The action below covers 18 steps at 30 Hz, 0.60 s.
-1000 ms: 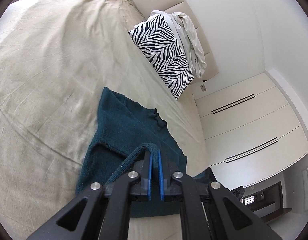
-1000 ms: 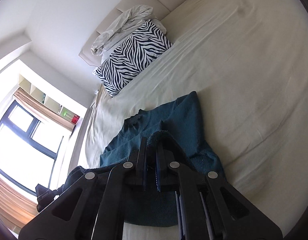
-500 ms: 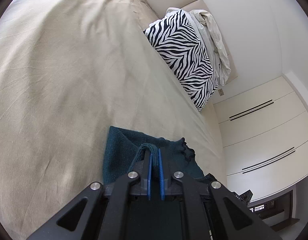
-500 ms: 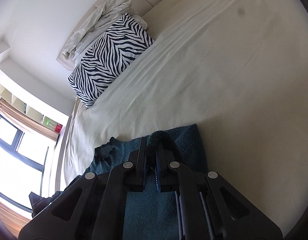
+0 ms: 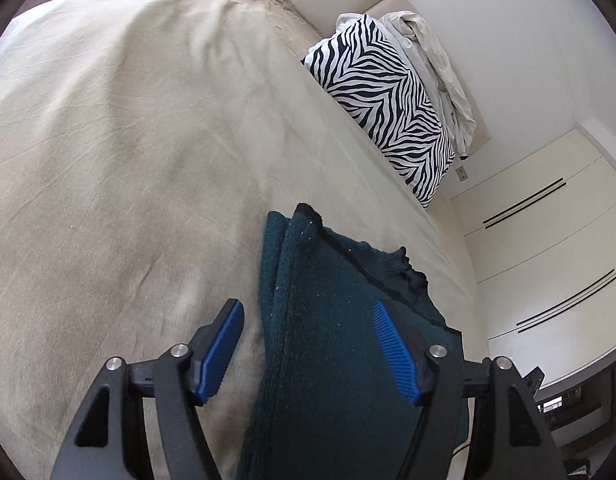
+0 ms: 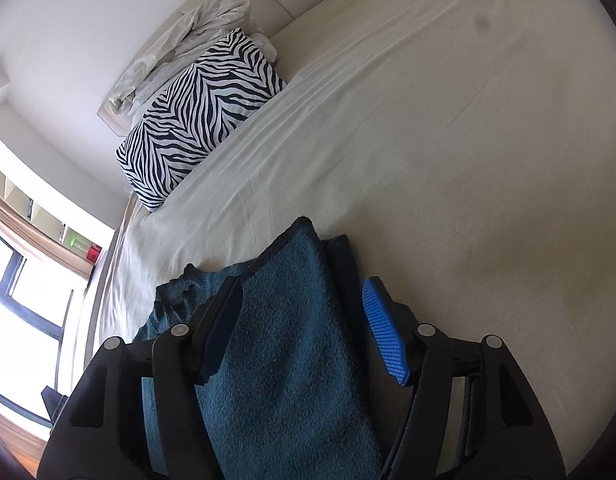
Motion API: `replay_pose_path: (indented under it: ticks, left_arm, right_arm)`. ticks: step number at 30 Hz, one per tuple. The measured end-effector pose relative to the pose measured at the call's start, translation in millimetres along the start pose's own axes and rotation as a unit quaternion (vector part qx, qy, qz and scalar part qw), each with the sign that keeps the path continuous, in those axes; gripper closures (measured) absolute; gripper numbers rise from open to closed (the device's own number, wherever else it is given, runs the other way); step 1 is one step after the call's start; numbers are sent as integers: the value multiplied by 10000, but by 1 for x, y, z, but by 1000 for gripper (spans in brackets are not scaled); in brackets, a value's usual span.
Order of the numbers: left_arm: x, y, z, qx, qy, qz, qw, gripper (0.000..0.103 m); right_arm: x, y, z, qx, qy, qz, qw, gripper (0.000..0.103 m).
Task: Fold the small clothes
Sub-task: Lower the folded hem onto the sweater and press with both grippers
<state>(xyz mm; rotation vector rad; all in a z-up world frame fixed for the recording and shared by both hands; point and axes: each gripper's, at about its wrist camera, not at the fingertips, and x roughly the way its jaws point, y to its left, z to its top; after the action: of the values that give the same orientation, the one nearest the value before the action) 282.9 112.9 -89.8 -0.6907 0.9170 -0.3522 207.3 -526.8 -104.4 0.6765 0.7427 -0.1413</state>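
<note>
Teal knit garment [image 5: 328,340], folded, lies on the beige bed [image 5: 107,160] near its edge. Left gripper [image 5: 308,340] and right gripper [image 6: 303,320] both spread wide above it, holding nothing. Zebra pillow [image 5: 392,108] at the headboard.

Your sweater [image 5: 328,340] runs off the bottom edge in both wrist views, so you cannot see its hem. In the left view the right finger [image 5: 392,348] of your left hand-held gripper [image 5: 308,346] covers part of the sweater beside the collar; in the right view the left finger [image 6: 221,328] of your right hand-held gripper [image 6: 303,330] does the same. The bed [image 5: 107,140] is cut off on all sides. Beyond the bed, the shelf items [image 6: 79,242] by the window are too small for you to identify, and the window [image 6: 23,296] is blown out.
</note>
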Motion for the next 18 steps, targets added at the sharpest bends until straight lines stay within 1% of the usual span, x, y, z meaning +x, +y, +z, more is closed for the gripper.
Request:
replay_pose_path:
  ticks: [2,4,5,6,8,10,11,12,13,14,18]
  left_arm:
    - [-11,-6,-16,216,-46,79,9997,34]
    - [-19,-10,-31,420,-56,174,9990,34]
    - [-21,-11,-38,540,-38,252,9982,35]
    - [-21,-13,-45,651,8,334,9973,37]
    - [-18,-13,-55,783,99,485,9957,41]
    - [-17,-12,-63,850,134,555,9947,44]
    - [-17,-12,-66,878,130,577,9944,45]
    - [-18,-10,-70,908,141,613,9939,47]
    - [-18,-9,-72,927,154,653,9934,49]
    - [-18,-9,-75,950,160,675,9931,53]
    - [-18,-8,-79,1025,159,769,9916,57]
  right_arm:
    - [-15,4,-18,-374,70,-159,9992,43]
    - [-24,6,-36,-613,179,-259,9976,46]
    - [-28,6,-45,-702,243,-301,9968,52]
    - [-31,5,-54,-777,297,-360,9959,55]
    - [-37,1,-72,-879,366,-506,9942,57]
    - [-42,-6,-83,-896,390,-594,9934,57]
    - [-44,-8,-86,-875,391,-596,9936,59]
    - [-45,-11,-89,-872,414,-619,9934,66]
    - [-48,-13,-92,-882,427,-655,9930,69]
    - [-49,-14,-92,-879,415,-647,9932,70]
    - [-53,-15,-95,-912,400,-669,9928,82]
